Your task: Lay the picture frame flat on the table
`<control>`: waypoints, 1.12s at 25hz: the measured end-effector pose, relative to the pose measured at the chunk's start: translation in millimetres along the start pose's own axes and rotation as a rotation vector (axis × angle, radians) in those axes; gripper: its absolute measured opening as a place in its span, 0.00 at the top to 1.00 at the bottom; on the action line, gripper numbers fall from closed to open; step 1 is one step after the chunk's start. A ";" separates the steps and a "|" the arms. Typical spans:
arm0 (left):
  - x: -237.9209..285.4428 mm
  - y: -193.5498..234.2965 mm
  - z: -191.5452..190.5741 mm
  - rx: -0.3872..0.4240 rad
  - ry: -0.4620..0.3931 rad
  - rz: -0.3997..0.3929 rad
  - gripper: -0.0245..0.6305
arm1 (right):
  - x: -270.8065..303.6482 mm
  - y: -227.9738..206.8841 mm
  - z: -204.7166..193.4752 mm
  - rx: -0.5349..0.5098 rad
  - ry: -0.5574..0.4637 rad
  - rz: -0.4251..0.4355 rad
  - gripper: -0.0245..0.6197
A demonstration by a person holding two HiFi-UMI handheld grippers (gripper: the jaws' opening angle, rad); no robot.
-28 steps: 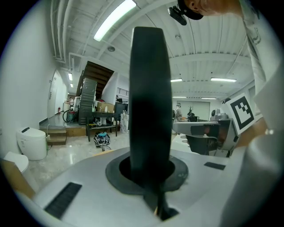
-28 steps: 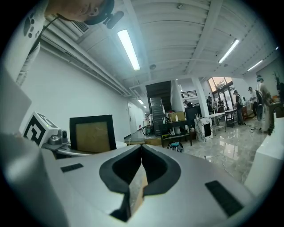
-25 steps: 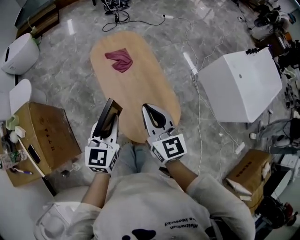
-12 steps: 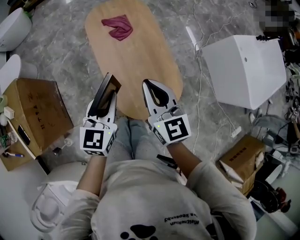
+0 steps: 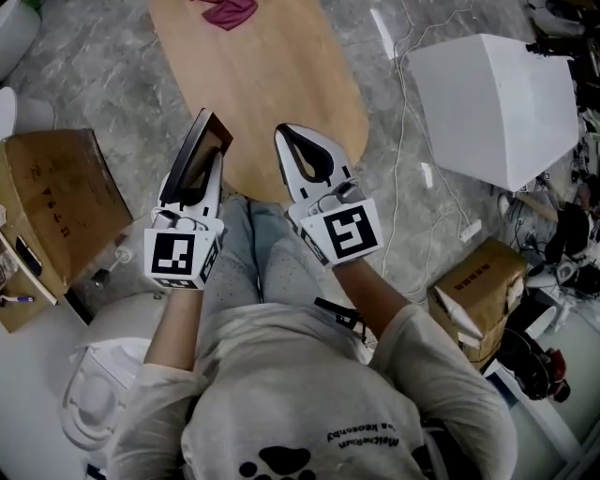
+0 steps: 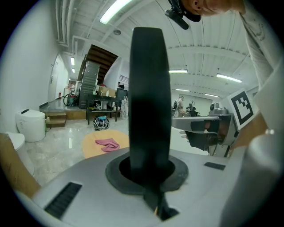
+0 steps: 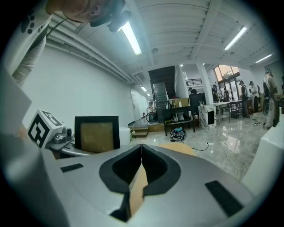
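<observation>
My left gripper (image 5: 201,174) is shut on a black picture frame (image 5: 195,150) with a brown panel. The frame stands on edge, just off the near left rim of the oval wooden table (image 5: 262,94). In the left gripper view the frame's black edge (image 6: 150,97) rises straight out between the jaws of the left gripper (image 6: 149,170). My right gripper (image 5: 302,150) is shut with nothing in it, over the table's near end. The right gripper view shows its jaws (image 7: 141,155) closed together and the frame (image 7: 96,133) to the left. A red cloth (image 5: 225,11) lies at the table's far end.
A brown cardboard box (image 5: 56,202) stands on the floor at the left. At the right are a big white box (image 5: 497,98), another cardboard box (image 5: 480,295) and a white cable (image 5: 403,122). The person's knees sit below the table's near end.
Both grippers have sunk lower, the left still holding the frame on edge. In the head view the table and the red cloth have slid toward the top of the picture.
</observation>
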State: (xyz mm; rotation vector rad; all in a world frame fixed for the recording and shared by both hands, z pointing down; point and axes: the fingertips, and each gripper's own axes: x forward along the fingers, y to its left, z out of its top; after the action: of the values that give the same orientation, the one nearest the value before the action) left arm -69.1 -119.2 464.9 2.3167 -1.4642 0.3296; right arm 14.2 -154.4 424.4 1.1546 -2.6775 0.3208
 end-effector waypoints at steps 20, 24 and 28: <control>33.1 1.1 -98.3 -0.066 0.092 -0.041 0.93 | 29.5 21.2 -100.4 -0.023 0.129 0.143 0.94; 40.1 2.0 -115.8 -0.075 0.109 -0.057 0.93 | 35.6 24.0 -121.6 -0.013 0.145 0.162 0.94; 43.8 1.2 -132.5 -0.064 0.135 -0.082 0.93 | 38.4 26.9 -139.9 -0.003 0.162 0.173 0.94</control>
State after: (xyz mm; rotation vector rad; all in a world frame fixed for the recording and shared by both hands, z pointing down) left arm -50.8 -97.8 601.5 2.2497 -1.2938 0.4018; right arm -16.8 -123.8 565.3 0.8572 -2.6376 0.4184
